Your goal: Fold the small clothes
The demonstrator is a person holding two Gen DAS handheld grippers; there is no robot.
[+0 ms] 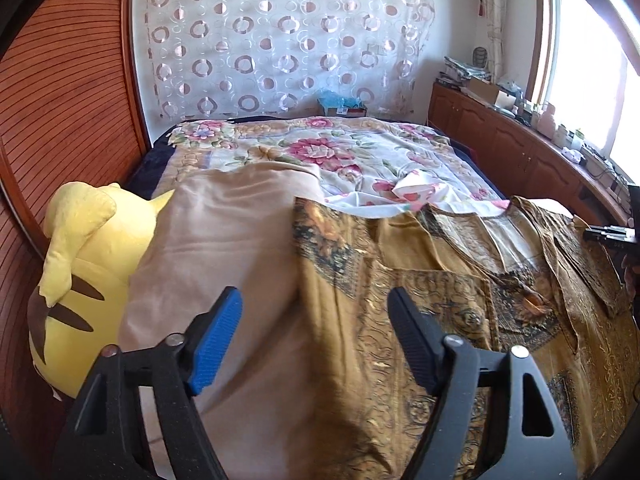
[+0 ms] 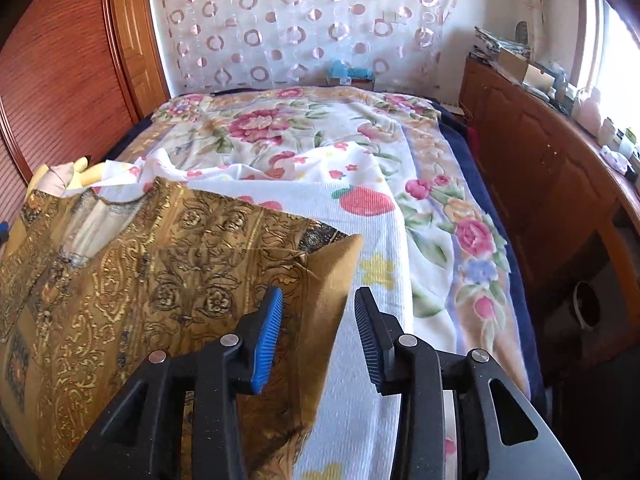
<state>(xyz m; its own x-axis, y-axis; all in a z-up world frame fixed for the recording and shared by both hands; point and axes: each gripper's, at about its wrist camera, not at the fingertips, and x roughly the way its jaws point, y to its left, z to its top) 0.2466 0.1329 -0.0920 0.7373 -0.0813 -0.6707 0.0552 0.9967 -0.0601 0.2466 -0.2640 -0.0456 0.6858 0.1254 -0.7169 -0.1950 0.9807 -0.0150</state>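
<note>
The step in hand looks like taking hold of the two side edges of the gold patterned garment (image 1: 420, 280) so that a side can be folded in. To do it well, each gripper should come down onto an edge and pinch only the garment's own layer, not the bedding under it, and both should lift together so the cloth does not skew. The left gripper (image 1: 316, 340) hangs with its jaws spread wide and nothing pressed between the pads; the garment's left edge runs up the middle of the left wrist view between the fingers, over a beige blanket (image 1: 224, 240). The right gripper (image 2: 318, 332) has its jaws parted and released as well, straddling the garment's right edge low in the centre of the right wrist view, with the pads clear of the cloth as far as can be seen. The garment lies spread flat on the bed, filling the lower right of the left view and the lower left of the right view. It is a thin, shiny ochre fabric printed with dark scrollwork and medallions, its neckline (image 2: 92, 220) showing a pale lining, one plain mustard corner (image 2: 336, 268) turned over. It rests partly on a white towel with fruit prints (image 2: 372, 240) atop the floral bedspread (image 2: 280, 128). A yellow plush toy (image 1: 80, 264) sits at the left.
</note>
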